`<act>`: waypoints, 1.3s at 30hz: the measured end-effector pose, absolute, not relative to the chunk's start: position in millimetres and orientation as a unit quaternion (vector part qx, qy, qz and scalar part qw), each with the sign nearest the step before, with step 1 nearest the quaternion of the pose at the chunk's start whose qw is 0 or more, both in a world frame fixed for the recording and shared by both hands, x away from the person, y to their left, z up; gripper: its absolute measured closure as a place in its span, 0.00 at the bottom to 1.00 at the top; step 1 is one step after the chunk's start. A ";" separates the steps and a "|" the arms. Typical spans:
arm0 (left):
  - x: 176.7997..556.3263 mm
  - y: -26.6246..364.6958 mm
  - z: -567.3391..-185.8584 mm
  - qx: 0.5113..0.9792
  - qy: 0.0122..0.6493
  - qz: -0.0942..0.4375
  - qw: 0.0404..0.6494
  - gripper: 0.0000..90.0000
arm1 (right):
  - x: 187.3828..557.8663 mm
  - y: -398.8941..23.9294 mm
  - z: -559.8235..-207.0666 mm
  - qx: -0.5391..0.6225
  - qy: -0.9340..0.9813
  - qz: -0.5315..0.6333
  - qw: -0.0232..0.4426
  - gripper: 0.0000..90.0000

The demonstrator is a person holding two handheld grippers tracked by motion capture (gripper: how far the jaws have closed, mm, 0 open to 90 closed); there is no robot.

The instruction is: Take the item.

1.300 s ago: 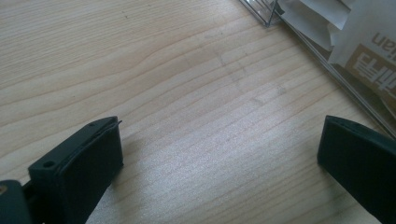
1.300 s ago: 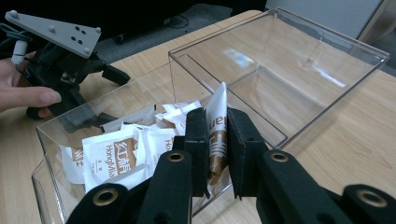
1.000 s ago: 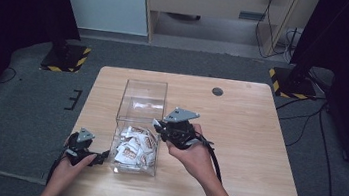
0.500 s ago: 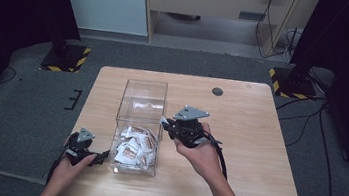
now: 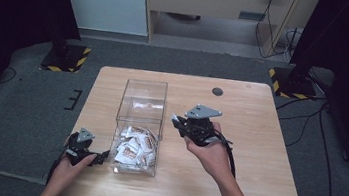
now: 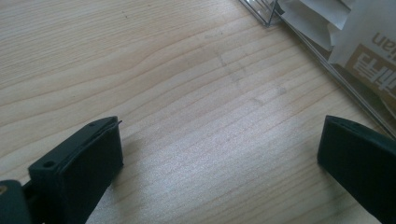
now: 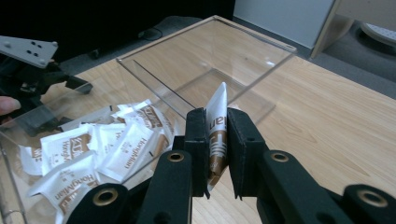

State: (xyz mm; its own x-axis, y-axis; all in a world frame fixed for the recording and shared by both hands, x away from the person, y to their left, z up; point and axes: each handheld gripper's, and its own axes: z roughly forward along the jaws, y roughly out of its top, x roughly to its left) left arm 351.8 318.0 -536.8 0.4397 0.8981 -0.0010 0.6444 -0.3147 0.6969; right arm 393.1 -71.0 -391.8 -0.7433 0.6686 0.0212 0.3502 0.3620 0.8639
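- We see a white and brown sachet [image 7: 217,128] pinched upright between the two black jaws of the right gripper [image 7: 215,140], which press together on its lower half.
- We place this sachet just outside the clear box [image 5: 140,124], beside its right wall and lifted off the table [image 5: 258,138].
- In the high view, the right gripper [image 5: 179,123] has drawn away from the clear box over the last second; earlier it hung against the box's right wall, and now it sits a little farther right and slightly higher.
- We judge that one sachet has just been taken out of the clear box, so the picking step looks done and setting it down somewhere comes next.
- Inside the near end of the clear box, a heap of matching sachets [image 5: 135,146] lies loose; the far end of the box is bare.
- At the near left corner of the clear box, the left gripper [image 5: 97,155] rests low on the table, in the same spot as in the earlier pictures.
- Its jaws stand spread wide with nothing but bare wood between them, close to the box wall [image 6: 327,60].
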 end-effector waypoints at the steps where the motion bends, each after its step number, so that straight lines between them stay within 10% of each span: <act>1: 351.8 318.0 -536.8 0.786 0.491 0.199 0.319 0.00 | 393.7 -73.2 -391.8 0.317 0.807 0.468 0.171 0.88; 39: 351.8 318.0 -536.8 0.786 0.491 0.199 0.319 0.00 | 407.0 -156.2 -399.1 0.384 0.771 0.461 0.213 0.88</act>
